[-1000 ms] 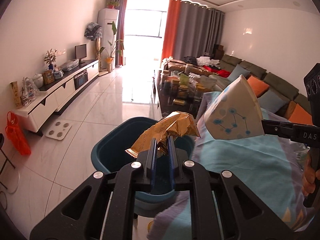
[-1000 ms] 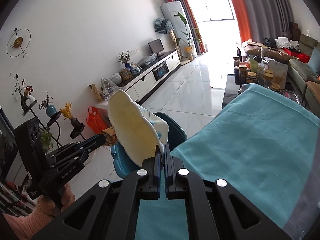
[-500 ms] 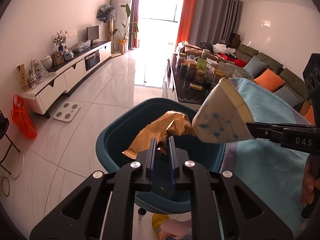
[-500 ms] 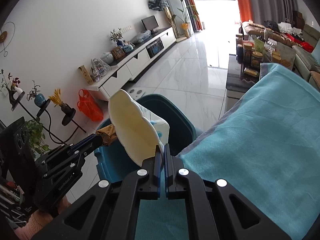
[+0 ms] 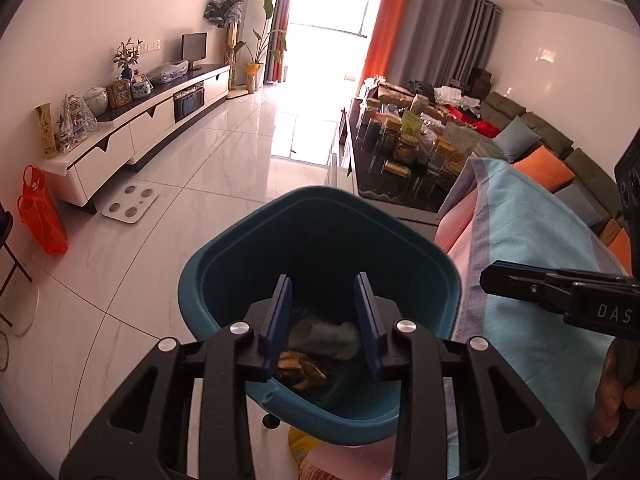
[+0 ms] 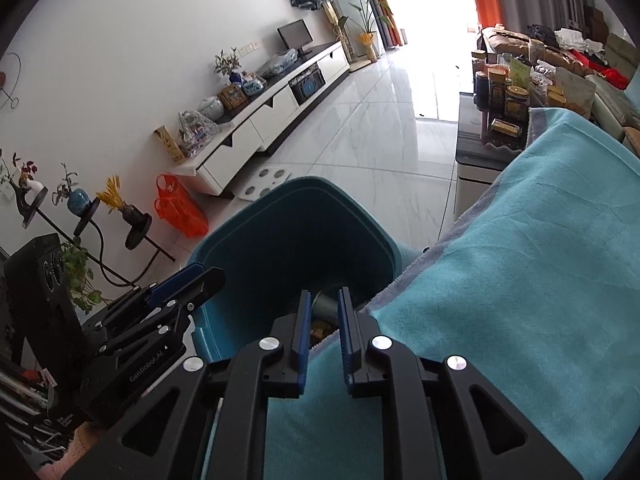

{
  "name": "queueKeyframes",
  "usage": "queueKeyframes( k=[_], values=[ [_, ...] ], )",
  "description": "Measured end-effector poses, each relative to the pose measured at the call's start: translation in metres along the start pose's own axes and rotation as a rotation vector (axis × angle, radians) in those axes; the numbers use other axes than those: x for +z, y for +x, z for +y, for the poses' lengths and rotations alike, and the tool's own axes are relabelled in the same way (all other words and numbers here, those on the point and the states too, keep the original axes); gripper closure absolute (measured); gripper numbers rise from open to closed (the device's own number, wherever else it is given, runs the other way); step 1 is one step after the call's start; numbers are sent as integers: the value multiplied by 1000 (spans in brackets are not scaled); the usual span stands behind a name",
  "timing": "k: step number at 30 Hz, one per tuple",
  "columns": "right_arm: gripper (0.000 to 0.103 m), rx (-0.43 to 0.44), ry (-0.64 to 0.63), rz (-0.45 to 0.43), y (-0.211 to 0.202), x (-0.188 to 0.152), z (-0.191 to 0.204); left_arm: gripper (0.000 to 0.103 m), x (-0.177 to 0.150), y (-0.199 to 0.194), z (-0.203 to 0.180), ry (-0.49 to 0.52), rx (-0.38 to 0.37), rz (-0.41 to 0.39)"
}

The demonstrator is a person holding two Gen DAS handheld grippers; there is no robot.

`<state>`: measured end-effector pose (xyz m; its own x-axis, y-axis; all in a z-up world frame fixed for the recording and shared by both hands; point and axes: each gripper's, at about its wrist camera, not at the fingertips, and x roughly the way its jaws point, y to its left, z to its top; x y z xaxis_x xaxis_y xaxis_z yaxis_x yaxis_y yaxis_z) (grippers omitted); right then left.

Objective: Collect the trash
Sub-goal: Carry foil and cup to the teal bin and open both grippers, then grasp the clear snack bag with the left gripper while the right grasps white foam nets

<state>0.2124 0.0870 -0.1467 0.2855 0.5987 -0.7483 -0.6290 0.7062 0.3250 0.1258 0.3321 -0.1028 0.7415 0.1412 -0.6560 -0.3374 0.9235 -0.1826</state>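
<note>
A teal plastic bin (image 5: 224, 276) stands on the floor beside the cloth-covered table. My left gripper (image 5: 323, 286) hovers over its mouth, jaws opening, nothing between them. Down in the bin lie a gold foil wrapper (image 5: 302, 368) and a pale paper piece (image 5: 324, 334). In the right wrist view the same bin (image 6: 280, 240) sits ahead, and my right gripper (image 6: 324, 300) hangs at its near rim above the teal cloth (image 6: 520, 280), jaws opening and empty. The left gripper (image 6: 188, 280) shows at the bin's left side there.
A white TV cabinet (image 5: 132, 132) lines the left wall, with an orange bag (image 5: 40, 212) and a white scale (image 5: 130, 204) on the tiled floor. A dark coffee table (image 5: 404, 160) crowded with jars stands beyond the bin. A sofa with cushions (image 5: 544, 164) runs along the right.
Both grippers dropped toward the bin and opened. The gold wrapper left my left gripper and the pale paper piece left my right gripper; both now lie inside the bin.
</note>
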Motion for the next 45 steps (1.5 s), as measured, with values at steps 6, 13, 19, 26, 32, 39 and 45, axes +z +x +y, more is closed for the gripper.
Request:
queueKeyframes(
  k=[6,13,19,26,32,39,45],
  values=[
    [77,18,-32,-114,-55,-19,0,47,3,-53,-28,49,-98,-112],
    [68,-35,-71,-277,-137,-52,-9,35,-8,-100,-87,138,-287,-180],
    [63,-131,-47,-373,-196,-93,-31,34,-31,-111,-160,262,-445,-145],
    [61,-290,33,-447,-249,-138,-60,34,-67,-101,-245,377,-583,-38],
    [55,-462,110,-517,-297,-177,-101,34,-91,-91,-301,462,-647,46],
    [46,-627,189,-577,-339,-208,-138,34,-102,-76,-339,515,-677,127],
    [42,-687,237,-525,-340,-217,-173,34,-104,-57,-364,544,-631,221]
  ],
)
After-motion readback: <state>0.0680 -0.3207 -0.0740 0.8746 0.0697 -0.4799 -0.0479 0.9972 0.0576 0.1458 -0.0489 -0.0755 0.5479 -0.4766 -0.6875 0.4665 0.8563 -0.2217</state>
